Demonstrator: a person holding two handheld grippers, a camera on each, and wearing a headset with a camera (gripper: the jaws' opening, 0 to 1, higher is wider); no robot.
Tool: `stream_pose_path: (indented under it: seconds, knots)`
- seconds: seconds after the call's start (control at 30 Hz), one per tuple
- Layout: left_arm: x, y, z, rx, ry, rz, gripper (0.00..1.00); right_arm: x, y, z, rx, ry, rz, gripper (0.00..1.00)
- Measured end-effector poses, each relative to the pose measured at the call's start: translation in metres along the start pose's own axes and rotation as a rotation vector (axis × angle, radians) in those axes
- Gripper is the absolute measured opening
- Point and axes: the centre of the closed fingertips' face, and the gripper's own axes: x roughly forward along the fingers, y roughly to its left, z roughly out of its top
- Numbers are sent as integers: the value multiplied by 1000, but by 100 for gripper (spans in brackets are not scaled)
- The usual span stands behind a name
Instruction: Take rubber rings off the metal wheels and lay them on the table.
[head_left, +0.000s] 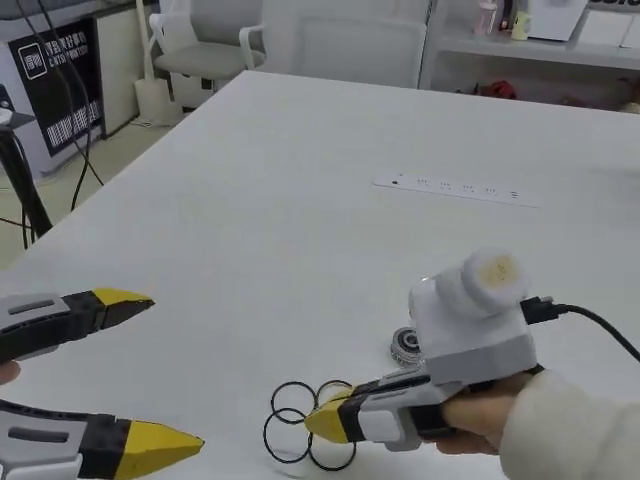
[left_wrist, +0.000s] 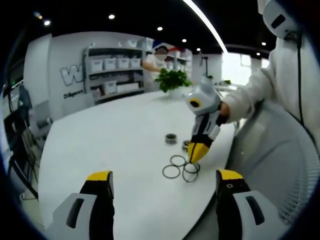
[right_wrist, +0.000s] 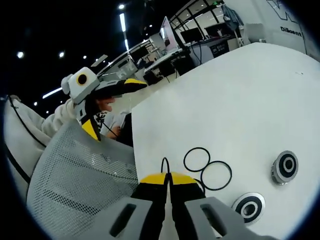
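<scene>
The right gripper (right_wrist: 169, 176) has its yellow-tipped jaws pressed together on a thin black rubber ring (right_wrist: 165, 159). This ring stands on edge at the jaw tips, right at the cluster of loose rubber rings (head_left: 288, 415) lying flat on the white tabletop (head_left: 300, 200). Two metal wheels (right_wrist: 286, 166) sit on the tabletop just beyond the cluster, beside the right gripper's body and not touching the rings. The left gripper (left_wrist: 164, 177) hovers well away from the cluster, near the tabletop's edge, with its jaws spread wide. A white power strip (head_left: 455, 188) lies far beyond the cluster, toward the middle of the tabletop.
</scene>
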Motion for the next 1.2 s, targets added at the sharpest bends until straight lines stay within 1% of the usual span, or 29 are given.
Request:
stream_pose_path:
  seconds: [0.13, 0.2, 0.3, 0.43, 0.57, 0.7, 0.77, 0.8, 0.9, 1.0, 1.03, 1.1, 1.2]
  knots:
    - [-1, 3, 4, -5, -18, 15, 84, 3, -1, -3, -28, 6, -18, 0]
    - [-1, 4, 3, -5, -17, 20, 84, 5, -2, -3, -38, 7, -21, 0]
    - [-2, 6, 2, -7, -12, 23, 83, 8, -7, -4, -73, 6, -57, 0]
    - [-2, 7, 2, -6, -11, 26, 83, 10, -10, -3, -67, -1, -61, 0]
    - [-1, 6, 5, -4, -15, 26, 83, 13, -10, -4, -76, 0, -61, 4]
    - [-1, 6, 4, -4, -14, 30, 83, 11, -14, -3, -90, -4, -72, 5]
    - [-1, 6, 4, -4, -12, 30, 83, 7, -17, -1, -92, -10, -81, 7]
    - [-2, 6, 4, -4, -10, 31, 83, 4, -21, 2, -103, -15, -93, 8]
    - [-2, 7, 4, -3, -11, 31, 83, -5, -26, 8, -108, -36, -108, 8]
    - [-1, 7, 4, 0, -11, 30, 83, -19, -29, 17, -105, -68, -123, 11]
    - [-1, 7, 5, -1, -12, 30, 83, -25, -31, 21, -115, -85, -137, 12]
    - [0, 7, 5, -1, -12, 29, 83, -35, -34, 29, -119, -116, -149, 16]
    - [2, 6, 6, -1, -13, 24, 83, -49, -37, 40, -100, -168, -160, 21]
